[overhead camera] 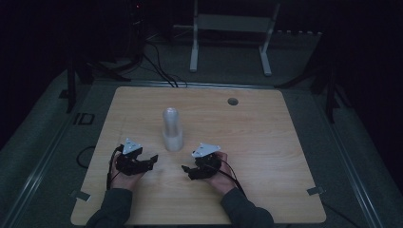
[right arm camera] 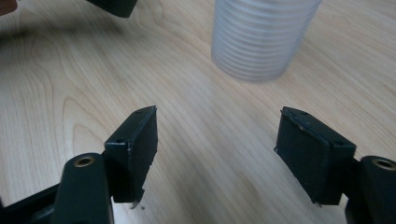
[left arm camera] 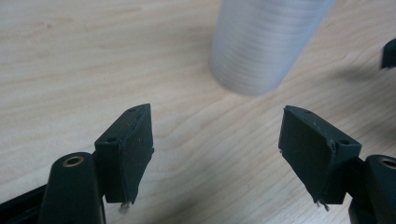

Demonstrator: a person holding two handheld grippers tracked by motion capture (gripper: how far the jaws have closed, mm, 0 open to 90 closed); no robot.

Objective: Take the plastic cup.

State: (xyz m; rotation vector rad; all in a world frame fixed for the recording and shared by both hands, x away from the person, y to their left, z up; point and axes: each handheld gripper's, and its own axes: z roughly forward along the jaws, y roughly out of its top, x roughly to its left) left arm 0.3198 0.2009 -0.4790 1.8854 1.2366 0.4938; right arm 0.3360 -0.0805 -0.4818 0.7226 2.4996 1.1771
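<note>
A stack of translucent white plastic cups (overhead camera: 172, 129) stands upside down near the middle of the wooden table (overhead camera: 256, 142). My left gripper (overhead camera: 153, 160) rests on the table to the stack's front left, jaws open and empty. In the left gripper view the ribbed stack (left arm camera: 266, 42) stands just beyond the gap between the jaws of the left gripper (left arm camera: 217, 140). My right gripper (overhead camera: 186, 168) lies to the front right, open as well, with nothing between its jaws. In its own view the right gripper (right arm camera: 215, 140) points at the stack (right arm camera: 261, 37) a short way ahead.
A round cable hole (overhead camera: 233, 101) sits in the table's far right part. A white metal frame (overhead camera: 233, 28) and cables stand on the dark floor beyond the table. Tape tabs (overhead camera: 316, 191) mark the near corners. The other gripper's dark tip (right arm camera: 114, 7) shows at the top left.
</note>
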